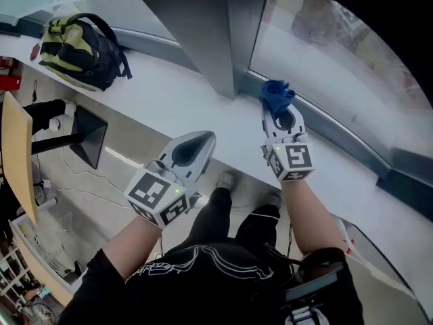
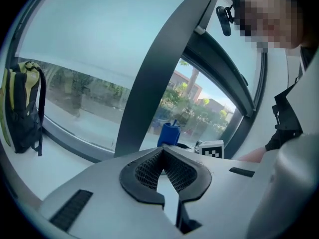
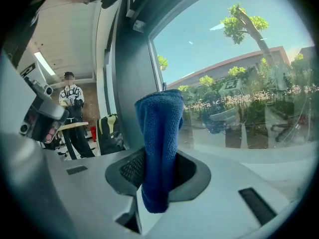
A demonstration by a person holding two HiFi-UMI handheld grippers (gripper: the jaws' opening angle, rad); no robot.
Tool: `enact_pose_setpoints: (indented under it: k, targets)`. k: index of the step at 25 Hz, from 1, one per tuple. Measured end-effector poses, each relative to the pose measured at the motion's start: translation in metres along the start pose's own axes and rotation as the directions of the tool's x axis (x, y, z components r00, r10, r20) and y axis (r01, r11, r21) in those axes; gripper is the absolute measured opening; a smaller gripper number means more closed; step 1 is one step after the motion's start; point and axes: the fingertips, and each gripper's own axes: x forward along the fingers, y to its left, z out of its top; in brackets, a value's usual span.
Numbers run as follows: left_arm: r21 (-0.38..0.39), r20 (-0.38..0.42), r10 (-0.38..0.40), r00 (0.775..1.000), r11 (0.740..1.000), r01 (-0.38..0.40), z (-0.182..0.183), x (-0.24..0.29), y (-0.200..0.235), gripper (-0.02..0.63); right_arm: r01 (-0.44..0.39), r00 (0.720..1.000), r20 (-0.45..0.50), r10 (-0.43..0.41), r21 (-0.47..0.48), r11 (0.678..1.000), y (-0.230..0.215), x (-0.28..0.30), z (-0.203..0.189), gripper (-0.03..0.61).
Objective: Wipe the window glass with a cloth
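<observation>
A blue cloth [image 3: 158,148] stands folded between the jaws of my right gripper [image 3: 158,171], which is shut on it. In the head view the cloth [image 1: 277,95] sticks up from the right gripper [image 1: 277,112], close to the lower edge of the window glass [image 1: 338,53]. The glass [image 3: 234,78] fills the right gripper view, with trees and buildings behind it. My left gripper [image 1: 203,141] hovers over the white sill, shut with nothing in it; its jaws [image 2: 163,156] meet at the tips. The left gripper view also shows the cloth [image 2: 169,134] beyond.
A dark window post [image 1: 203,26] stands between two panes. A black and yellow backpack [image 1: 78,42] lies on the white sill [image 1: 162,93] at the left. A person [image 3: 74,116] stands in the room behind. A wooden board [image 1: 17,154] and cables are on the floor.
</observation>
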Motion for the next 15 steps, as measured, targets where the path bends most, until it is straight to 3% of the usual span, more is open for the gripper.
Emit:
enact_pose_setpoints:
  k: [6,15]
  targets:
    - [-0.026,-0.002,0.008,1.0,1.0,-0.008,0.001,0.012,0.029,0.005,0.008,0.999,-0.053,-0.009,-0.026,1.0,-0.013,0.056,-0.026,0.092]
    - [-0.013,-0.021,0.056,0.998,0.998,-0.056,-0.011,0.016,0.043,0.005,0.026,0.995,-0.092,-0.034,-0.083,0.996,-0.038,0.074,-0.042,0.092]
